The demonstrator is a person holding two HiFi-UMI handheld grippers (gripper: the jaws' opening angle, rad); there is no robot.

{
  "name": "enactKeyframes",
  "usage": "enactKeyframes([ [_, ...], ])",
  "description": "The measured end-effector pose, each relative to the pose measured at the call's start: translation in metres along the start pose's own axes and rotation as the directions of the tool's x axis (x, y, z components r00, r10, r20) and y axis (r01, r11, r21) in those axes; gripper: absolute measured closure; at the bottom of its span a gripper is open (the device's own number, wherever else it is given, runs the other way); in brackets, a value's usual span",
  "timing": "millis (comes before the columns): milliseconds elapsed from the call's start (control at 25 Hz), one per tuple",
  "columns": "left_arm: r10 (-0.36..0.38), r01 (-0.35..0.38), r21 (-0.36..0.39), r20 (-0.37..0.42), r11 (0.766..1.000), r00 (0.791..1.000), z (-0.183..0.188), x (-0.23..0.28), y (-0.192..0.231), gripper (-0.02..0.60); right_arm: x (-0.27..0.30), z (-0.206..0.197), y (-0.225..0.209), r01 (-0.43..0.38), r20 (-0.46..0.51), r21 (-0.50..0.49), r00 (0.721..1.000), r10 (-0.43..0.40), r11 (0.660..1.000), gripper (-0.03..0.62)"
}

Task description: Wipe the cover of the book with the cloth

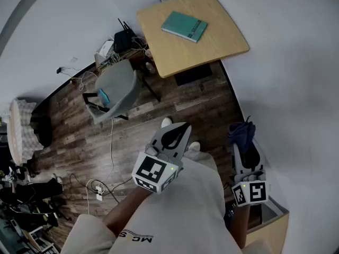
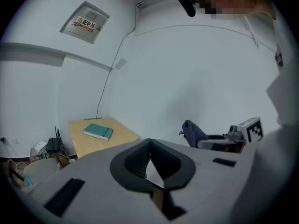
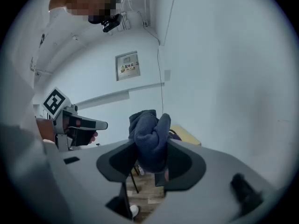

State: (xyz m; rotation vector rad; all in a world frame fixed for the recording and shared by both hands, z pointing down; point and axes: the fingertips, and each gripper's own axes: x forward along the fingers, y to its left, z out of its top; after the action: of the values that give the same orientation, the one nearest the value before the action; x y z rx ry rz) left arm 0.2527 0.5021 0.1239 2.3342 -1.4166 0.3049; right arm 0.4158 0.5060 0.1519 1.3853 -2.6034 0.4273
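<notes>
The book (image 1: pixel 184 26) is a thin teal volume lying closed and flat near the middle of the pale wooden table (image 1: pixel 217 52). The cloth (image 1: pixel 241 132) is a dark blue wad bunched over itself, well apart from the table. The right gripper (image 1: pixel 247 148) is clamped on that cloth, held close to the person's body and pointing toward the table. The left gripper (image 1: pixel 181 130), likewise well short of the table, has its jaws pressed together at the tips with nothing between them.

(a) left claw (image 2: pixel 149 143): raised ahead of torso, jaws together, nothing between.
(b) right claw (image 3: pixel 152 147): alongside, jaws clamped on bunched dark blue cloth (image 3: pixel 147 124).
</notes>
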Motion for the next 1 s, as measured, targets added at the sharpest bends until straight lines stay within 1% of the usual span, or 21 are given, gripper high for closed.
enactKeyframes([
  [120,-0.015,0.015,0.011,-0.004,1.000,1.000,0.003,-0.009,-0.008,0.572,-0.006,-0.007,0.008,0.003,-0.021,0.016,1.000,-0.003,1.000,0.410],
  [200,-0.022,0.022,0.008,-0.013,1.000,1.000,0.004,-0.016,-0.007,0.572,-0.006,-0.006,0.017,-0.001,-0.030,0.021,1.000,0.001,1.000,0.410],
  [320,-0.032,0.032,0.003,-0.026,0.999,0.999,0.003,-0.028,0.004,0.572,0.001,0.001,0.038,-0.013,-0.024,0.016,1.000,0.014,1.000,0.410],
  [440,-0.035,0.035,0.004,-0.028,0.999,0.999,0.005,-0.043,0.023,0.572,0.016,0.001,0.062,-0.014,-0.036,0.033,0.999,0.015,0.999,0.410],
  [520,-0.028,0.028,-0.003,-0.023,1.000,0.999,0.005,-0.058,0.044,0.572,0.030,0.003,0.083,-0.020,-0.040,0.046,0.999,0.022,0.999,0.410],
  [720,0.014,-0.014,-0.045,-0.001,0.999,1.000,0.003,-0.103,0.118,0.572,0.070,0.006,0.140,-0.029,-0.041,0.091,0.999,0.033,0.995,0.410],
  [920,0.028,-0.026,-0.082,0.022,0.996,0.999,0.008,-0.144,0.197,0.572,0.117,0.012,0.197,-0.006,-0.045,0.115,0.999,0.012,0.993,0.410],
  [1000,0.022,-0.021,-0.084,0.019,0.996,1.000,0.004,-0.151,0.222,0.572,0.134,0.011,0.214,-0.002,-0.048,0.098,0.999,0.007,0.995,0.410],
])
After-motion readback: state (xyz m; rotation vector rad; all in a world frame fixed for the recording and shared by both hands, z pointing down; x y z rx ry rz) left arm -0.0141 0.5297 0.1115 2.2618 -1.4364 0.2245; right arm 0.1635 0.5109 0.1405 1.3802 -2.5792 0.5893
